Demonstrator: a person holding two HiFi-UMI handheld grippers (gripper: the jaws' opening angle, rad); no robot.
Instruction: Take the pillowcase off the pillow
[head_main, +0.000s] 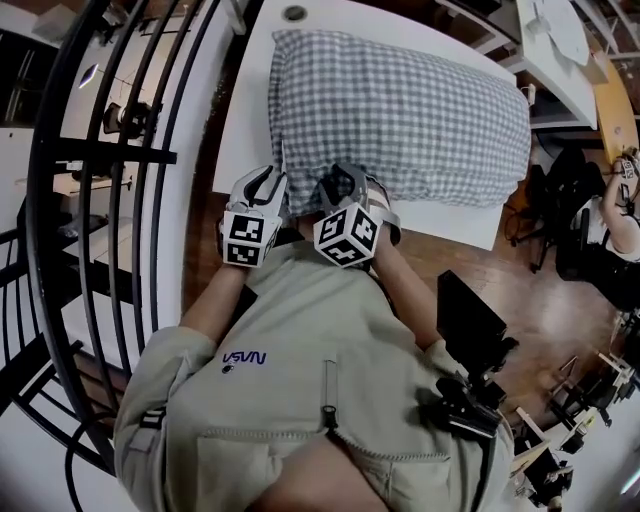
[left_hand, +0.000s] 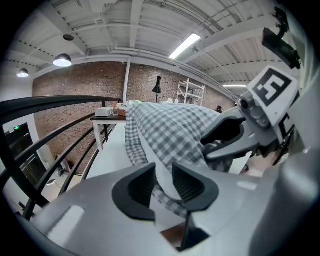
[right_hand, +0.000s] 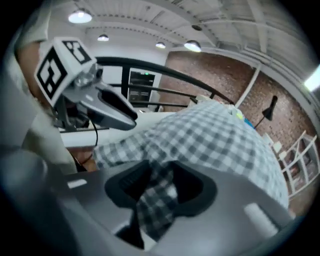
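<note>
A pillow in a grey-and-white checked pillowcase (head_main: 400, 115) lies on a white table (head_main: 245, 110). Both grippers are at its near edge, close together. My left gripper (head_main: 268, 185) is at the near left corner. In the left gripper view its jaws (left_hand: 162, 172) stand a little apart, with a white strip and the checked fabric's edge (left_hand: 167, 197) in the gap. My right gripper (head_main: 345, 185) is just right of it, also seen in that view (left_hand: 235, 135). In the right gripper view its jaws (right_hand: 160, 182) are wide apart, and a fold of checked fabric (right_hand: 155, 205) hangs loose between them.
A black metal railing (head_main: 100, 200) curves along the left of the table. Another white table (head_main: 560, 50) stands at the back right. A seated person (head_main: 620, 210) is at the far right, and black equipment (head_main: 470, 310) stands on the wooden floor at my right.
</note>
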